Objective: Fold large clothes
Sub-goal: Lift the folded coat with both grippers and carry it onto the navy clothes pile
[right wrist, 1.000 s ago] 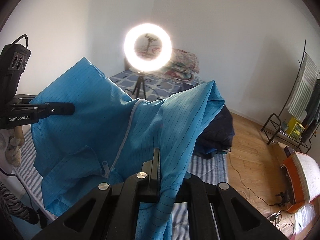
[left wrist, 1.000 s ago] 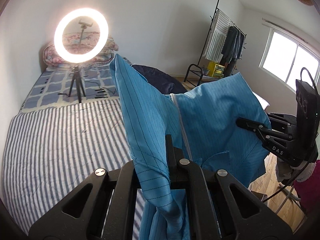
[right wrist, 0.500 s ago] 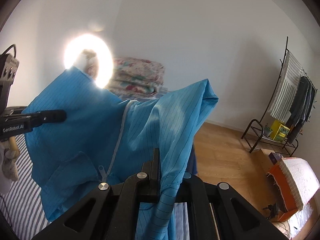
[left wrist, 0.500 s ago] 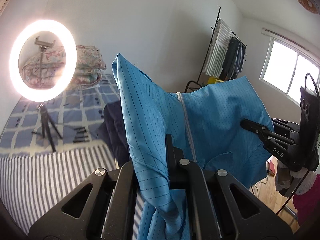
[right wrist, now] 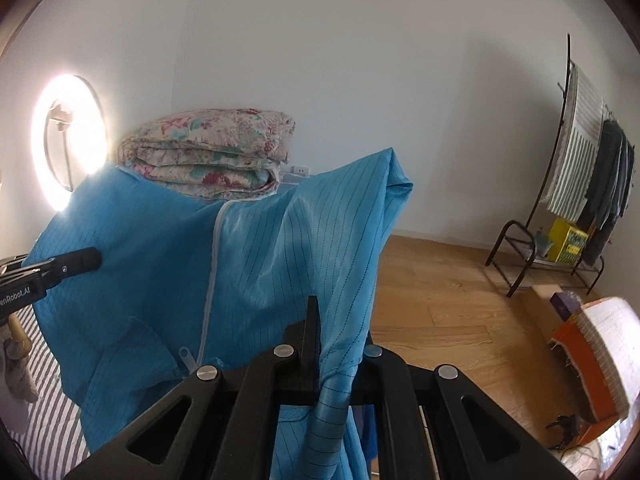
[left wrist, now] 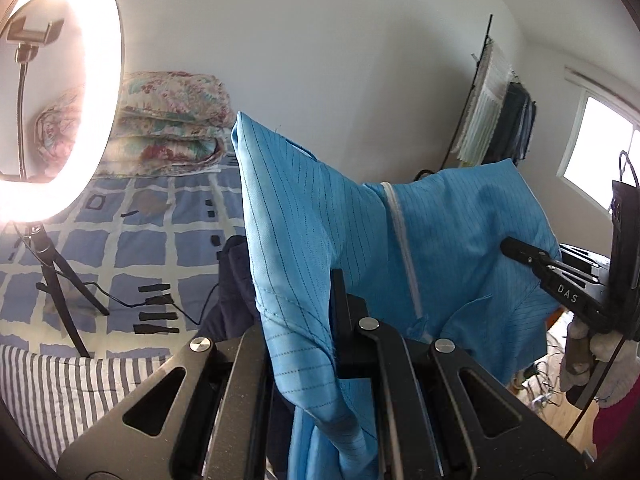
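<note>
Left wrist view: left gripper (left wrist: 329, 320) clamped narrow on a fold of the blue garment (left wrist: 304, 208), cloth pinched betw. the fingers and hanging down below them. Garment held up in the air, spread across to the right gripper (left wrist: 510, 247), which grips its far edge; white zipper (left wrist: 402, 240) runs down the middle. "DAS" readable on right gripper's side. Behind: ring light (left wrist: 60, 92) on tripod, folded floral quilt (left wrist: 168, 132), checked and striped bedding (left wrist: 132, 240), dark clothing (left wrist: 232, 280) on bed, clothes rack (left wrist: 496, 120) by window (left wrist: 600, 152).

Right wrist view: right gripper (right wrist: 324, 320) closed tight on garment (right wrist: 160, 264) fabric, a rolled strip trailing down past the fingers. Left gripper (right wrist: 94, 258) at frame left, fingers shut on the opposite edge; "enRobot.AI" legible, first letters cut off. Zipper pull (right wrist: 186, 356) dangles low. Wood floor (right wrist: 440, 288) at right, yellow box (right wrist: 568, 240) on rack.
</note>
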